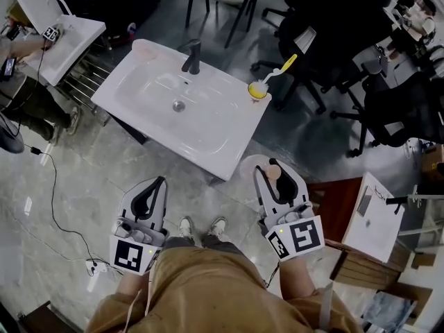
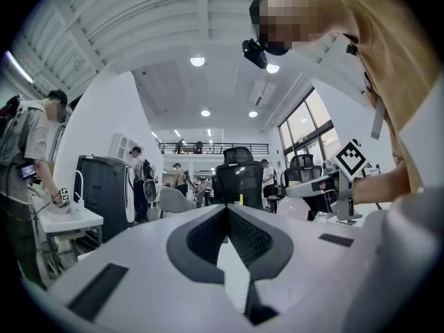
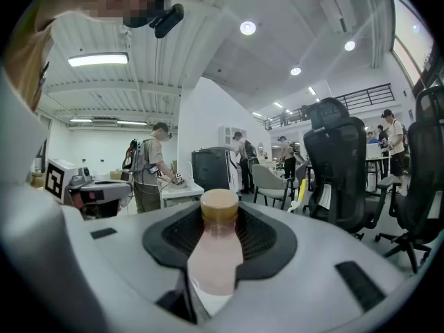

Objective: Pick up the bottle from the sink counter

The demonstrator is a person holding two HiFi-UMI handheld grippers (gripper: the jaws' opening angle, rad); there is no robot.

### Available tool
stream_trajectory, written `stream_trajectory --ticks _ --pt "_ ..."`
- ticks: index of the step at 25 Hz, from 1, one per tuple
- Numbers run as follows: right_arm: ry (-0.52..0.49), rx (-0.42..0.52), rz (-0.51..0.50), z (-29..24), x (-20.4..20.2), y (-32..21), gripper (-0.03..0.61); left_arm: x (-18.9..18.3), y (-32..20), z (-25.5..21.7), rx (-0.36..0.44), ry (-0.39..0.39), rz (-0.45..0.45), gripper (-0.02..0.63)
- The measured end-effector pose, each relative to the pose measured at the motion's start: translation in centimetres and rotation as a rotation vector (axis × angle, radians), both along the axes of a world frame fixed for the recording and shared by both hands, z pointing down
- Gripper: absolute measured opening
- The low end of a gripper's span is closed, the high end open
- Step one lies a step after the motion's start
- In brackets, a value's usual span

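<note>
Within the right tool (image 3: pixel 220 219) sits the clamped bottle (image 3: pixel 216 262)

- This is a big open work hall, like a test lab inside an office.
- A white sink (image 1: pixel 208 127) stands alone in the middle of the floor (image 1: pixel 62 179), with no bathroom walls around it.
- A second white counter (image 1: pixel 73 37) stands near it on a metal frame.
- Black office chairs (image 1: pixel 326 40) crowd one side.
- Other people (image 3: pixel 149 168) stand at tables with gear strapped on.
- A cable (image 1: pixel 53 193) lies across the shiny stone floor.
- The ceiling is high, with round lights (image 3: pixel 248 28).
- There are tall windows (image 2: pixel 309 127) and an upper walkway with a rail (image 2: pixel 208 146).
</note>
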State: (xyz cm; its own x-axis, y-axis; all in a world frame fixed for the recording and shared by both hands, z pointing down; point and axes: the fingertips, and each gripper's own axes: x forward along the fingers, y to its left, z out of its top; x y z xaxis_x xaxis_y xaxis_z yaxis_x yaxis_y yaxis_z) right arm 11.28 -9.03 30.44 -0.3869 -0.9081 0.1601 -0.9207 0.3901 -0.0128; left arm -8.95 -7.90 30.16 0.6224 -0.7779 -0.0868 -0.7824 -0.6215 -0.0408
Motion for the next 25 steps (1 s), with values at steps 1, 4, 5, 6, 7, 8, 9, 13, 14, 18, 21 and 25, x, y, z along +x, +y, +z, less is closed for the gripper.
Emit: stream_trajectory --ticks 1,4,5,6,7,8,9,13,14,18,21,25 --pt "0.000 0.002 0.004 -0.3 0.1 0.2 0.140 0.0 -0.1 -0.2 0.004 0.001 0.001 0.002" --pt "0.005 0.007 0.020 -0.9 0.5 1.0 0.140 -0.1 -0.1 -0.4 0.007 0.002 0.005 0.002" --pt "0.005 0.009 0.026 -1.2 0.7 1.3 0.140 -0.1 -0.1 -0.4 0.009 0.003 0.007 0.002" --pt "0.004 0.011 0.032 -1.4 0.8 1.5 0.140 -0.1 -0.1 -0.5 0.011 0.005 0.008 0.002" --pt "0.002 0.012 0.037 -1.6 1.0 1.8 0.140 -0.1 -0.1 -0.6 0.013 0.006 0.010 0.002" --pt "0.001 0.012 0.041 -1.8 1.1 2.0 0.140 -0.1 -0.1 -0.6 0.014 0.007 0.012 0.002" --pt "0.000 0.011 0.044 -1.9 1.3 2.1 0.140 -0.1 -0.1 -0.7 0.015 0.008 0.014 0.002" --pt "-0.002 0.010 0.056 -1.9 1.5 2.7 0.140 0.0 -0.1 -0.7 0.014 0.009 0.023 0.002" --pt "-0.004 0.010 0.059 -2.0 1.6 2.8 0.140 0.1 0.0 -0.8 0.018 0.011 0.027 0.002" --pt "-0.006 0.011 0.064 -2.1 1.7 3.1 0.140 0.0 0.0 -0.9 0.020 0.008 0.026 0.002" --pt "-0.006 0.010 0.065 -2.1 1.7 3.1 0.140 0.0 0.0 -0.9 0.013 0.005 0.024 0.002" --pt "-0.009 0.014 0.060 -2.1 1.5 3.2 0.140 -0.1 0.1 -0.6 0.014 0.003 0.020 0.002"
